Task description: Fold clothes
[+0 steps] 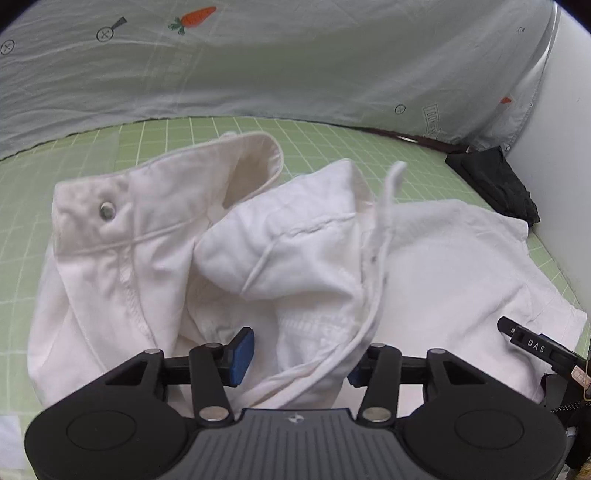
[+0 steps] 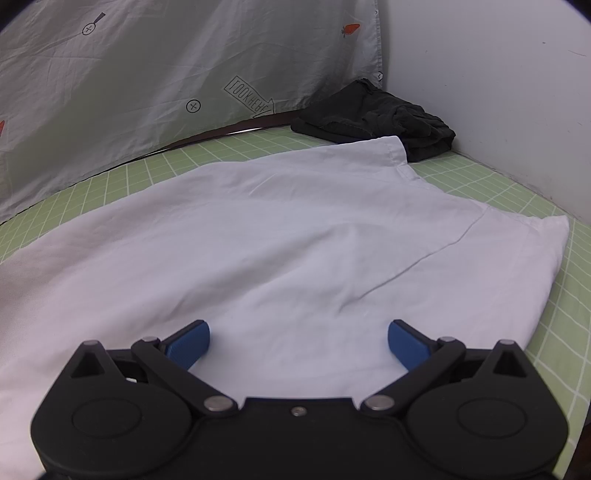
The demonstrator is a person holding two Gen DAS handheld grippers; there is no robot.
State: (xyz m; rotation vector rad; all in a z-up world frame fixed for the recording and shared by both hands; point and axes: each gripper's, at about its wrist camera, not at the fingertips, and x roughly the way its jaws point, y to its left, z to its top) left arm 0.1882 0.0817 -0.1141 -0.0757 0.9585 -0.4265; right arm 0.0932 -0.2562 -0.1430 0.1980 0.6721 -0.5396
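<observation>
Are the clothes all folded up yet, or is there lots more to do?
Done, it looks like: the dark garment sits bundled in the corner against the wall. In hand: the white trousers. The left gripper has a bunched fold of the waistband end between its fingers, while the right gripper hangs open over the flat leg part. Left: the waistband is still rumpled, so the trousers are not neatly folded yet.

A green mat (image 2: 517, 192) ruled with a pale grid covers the bench. Behind it hangs a wrinkled pale grey sheet (image 2: 147, 74) printed with orange carrots (image 1: 194, 17), small crossed circles and a boxed arrow with lettering. To the right stands a plain white wall (image 2: 498, 92), meeting the sheet in a corner. The light is soft and even, with faint shadows.
</observation>
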